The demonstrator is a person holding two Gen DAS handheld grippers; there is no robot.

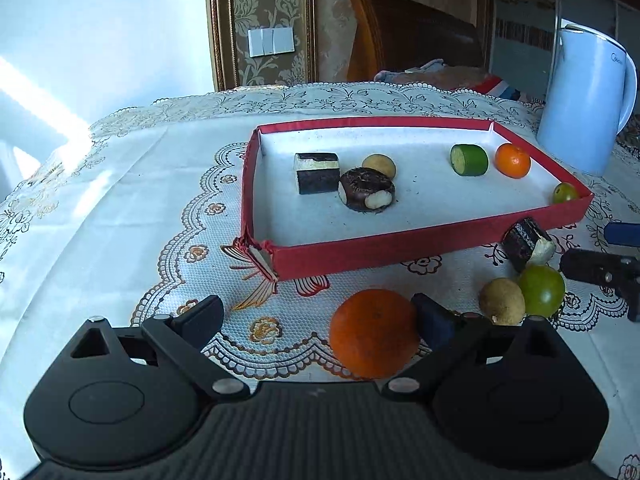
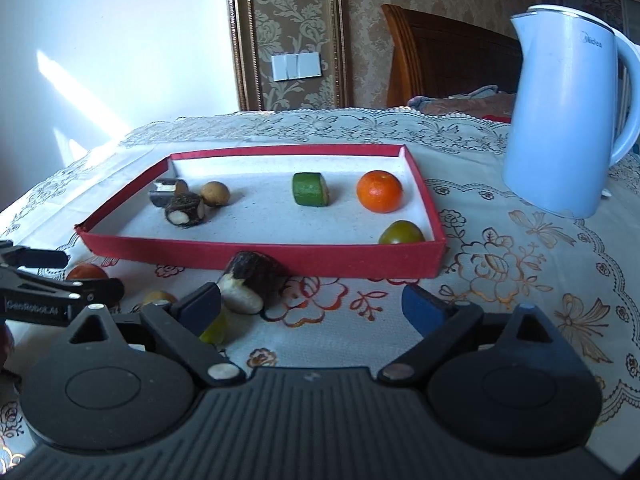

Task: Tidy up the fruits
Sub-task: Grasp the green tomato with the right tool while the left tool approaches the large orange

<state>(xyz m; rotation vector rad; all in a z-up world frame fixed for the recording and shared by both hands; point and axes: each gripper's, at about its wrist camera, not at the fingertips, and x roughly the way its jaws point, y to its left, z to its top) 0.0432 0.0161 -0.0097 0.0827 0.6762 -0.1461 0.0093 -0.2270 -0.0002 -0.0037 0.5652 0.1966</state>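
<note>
Midway through, by the look of it: several pieces already lying in the red tray (image 1: 400,240), four more out on the bench (image 1: 120,200) just in front of its near wall.

Holding nothing with the left gripper (image 1: 316,318): fingers spread wide around the big orange (image 1: 374,334), sitting on the cloth close against the right finger and well clear of the other. Holding nothing with the right gripper (image 2: 312,308) either: wide open, with the dark stub (image 2: 250,280) lying on the bench just off its left finger, close to the tray wall.

Expect the big orange to be firm, fairly heavy for a fruit, and round enough to roll away from a one-sided push. Centre it first, then close across the widest girth, level with the middle, to avoid riding up over the curve. Squeeze gently, just enough to hold.

Treat the dark stub as stiff and light, probably cane-like, with rough, easy-to-grip skin. Take it across the barrel, not over the pale slanted cut end, a likely place to slip. Mind the green fruit (image 1: 542,290) and the tan fruit (image 1: 502,296) crowded beside it: smooth, small, quick to roll if nudged.
</note>
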